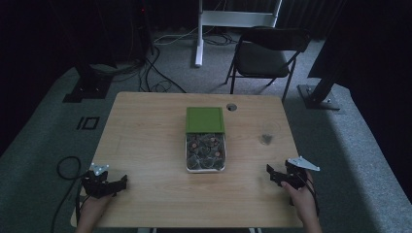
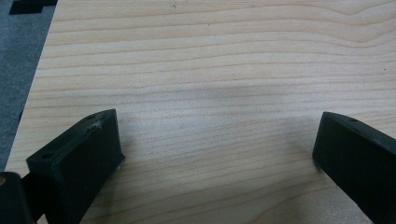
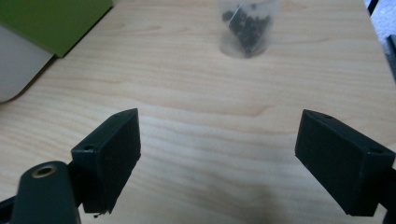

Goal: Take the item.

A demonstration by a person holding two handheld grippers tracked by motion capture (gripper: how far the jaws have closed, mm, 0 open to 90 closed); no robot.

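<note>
I hold my left gripper low at the lower left of the high view, and my right gripper at the lower right. Both have their jaws wide apart and hold nothing, so they are ready to pick something up.

The box sits in the middle of the surface, easy for both to reach. Its green lid is slid toward the far side, so the small round packs inside show. The clear cup with a dark little bag stands at the right, near my right gripper. I think that is why it waits there.

I cannot read any words anywhere.
</note>
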